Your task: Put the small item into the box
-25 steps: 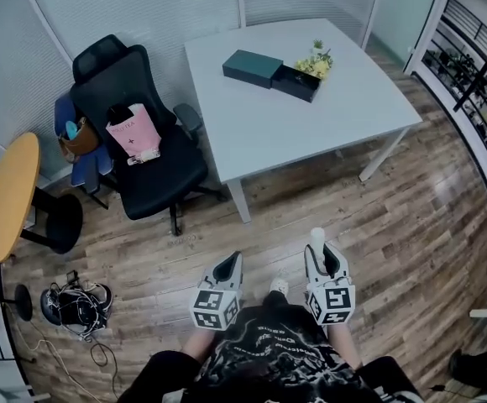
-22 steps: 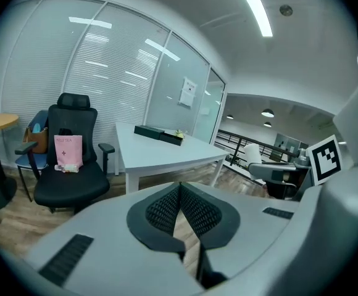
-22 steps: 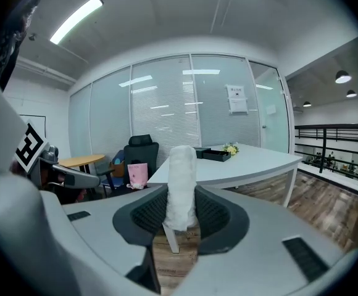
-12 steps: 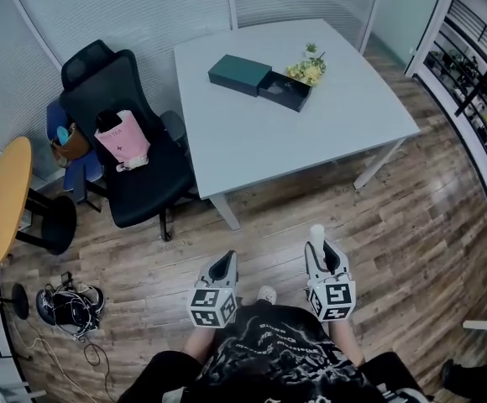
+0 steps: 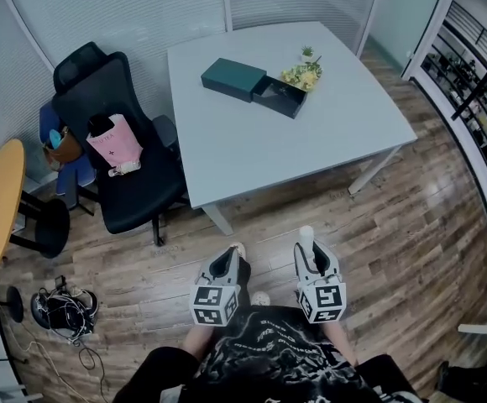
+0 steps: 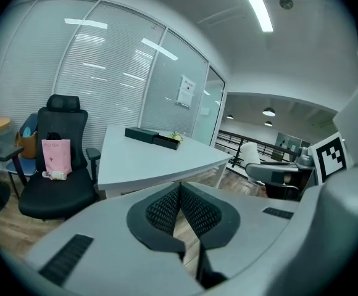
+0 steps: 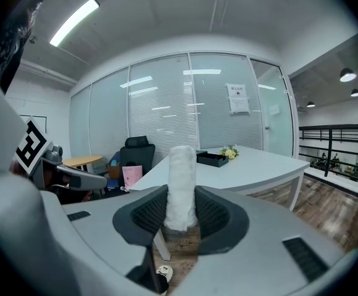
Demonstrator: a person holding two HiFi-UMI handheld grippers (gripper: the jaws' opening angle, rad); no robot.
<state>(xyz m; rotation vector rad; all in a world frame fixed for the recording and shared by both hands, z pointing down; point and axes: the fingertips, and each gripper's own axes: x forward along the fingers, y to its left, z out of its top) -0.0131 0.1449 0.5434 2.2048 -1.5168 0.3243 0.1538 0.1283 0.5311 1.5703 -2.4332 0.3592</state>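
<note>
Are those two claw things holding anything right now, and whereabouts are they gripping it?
The right gripper clamps a white roll by its lower end. The left gripper is shut and empty.

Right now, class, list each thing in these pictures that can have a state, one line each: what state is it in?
right gripper, fingers shut on the white roll.
white roll, held, sticking out past the fingers.
left gripper, fingers together, empty.
box, open, on the table.
lid, off, lying beside the box.
pink bag, standing on the office chair.
</note>
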